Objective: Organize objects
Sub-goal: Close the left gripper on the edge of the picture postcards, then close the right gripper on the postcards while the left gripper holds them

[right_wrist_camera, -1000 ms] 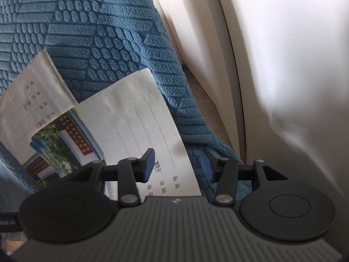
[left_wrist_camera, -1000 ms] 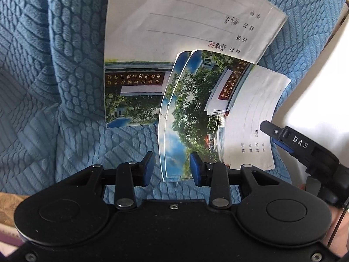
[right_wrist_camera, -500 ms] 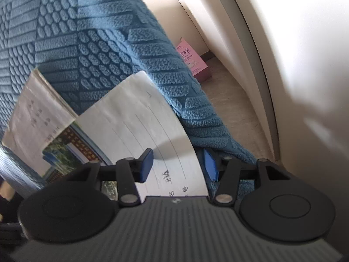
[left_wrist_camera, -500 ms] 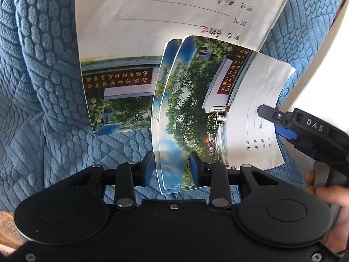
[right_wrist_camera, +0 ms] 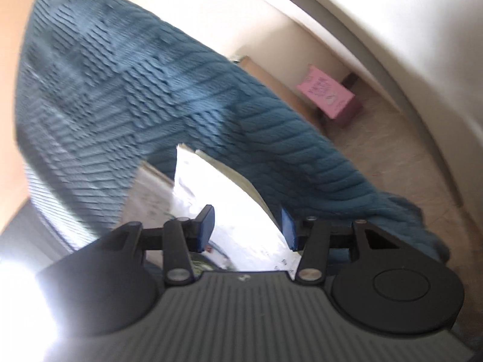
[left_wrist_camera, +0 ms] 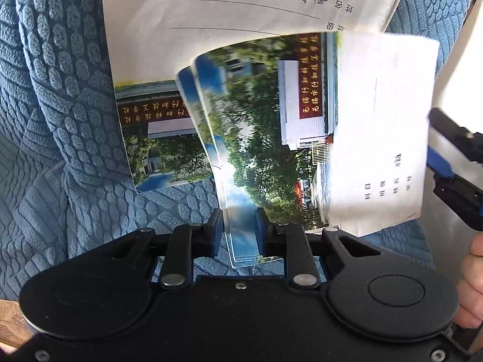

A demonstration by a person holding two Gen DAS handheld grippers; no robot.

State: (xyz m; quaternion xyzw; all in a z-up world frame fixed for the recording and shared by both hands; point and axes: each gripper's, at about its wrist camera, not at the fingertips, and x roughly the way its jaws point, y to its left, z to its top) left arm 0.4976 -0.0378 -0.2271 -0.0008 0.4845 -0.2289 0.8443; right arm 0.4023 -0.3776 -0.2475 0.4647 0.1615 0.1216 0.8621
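Two thin exercise books (left_wrist_camera: 271, 138) with a photo cover stand bent, lifted off the blue sofa cover (left_wrist_camera: 60, 120). My left gripper (left_wrist_camera: 238, 232) has their lower edge between its blue pads; the jaws are closing and both pads touch the paper. A third exercise book (left_wrist_camera: 241, 30) lies flat on the sofa behind them. At the right edge, my right gripper (left_wrist_camera: 436, 157) straddles the lifted books' far edge. In the right wrist view the white page (right_wrist_camera: 235, 199) lies between the right gripper (right_wrist_camera: 247, 226), whose jaws stand wide apart without pressing on it.
The knitted blue cover (right_wrist_camera: 135, 90) drapes over the sofa arm. Past it lie a beige floor (right_wrist_camera: 377, 150), a pink box (right_wrist_camera: 329, 93) and a white wall. A person's hand (left_wrist_camera: 474, 286) shows at the lower right.
The left jaws have narrowed on the books, which now sit closer and flatter to the camera. The right gripper rolled and swung, its view sweeping from the sofa towards the floor and pink box.
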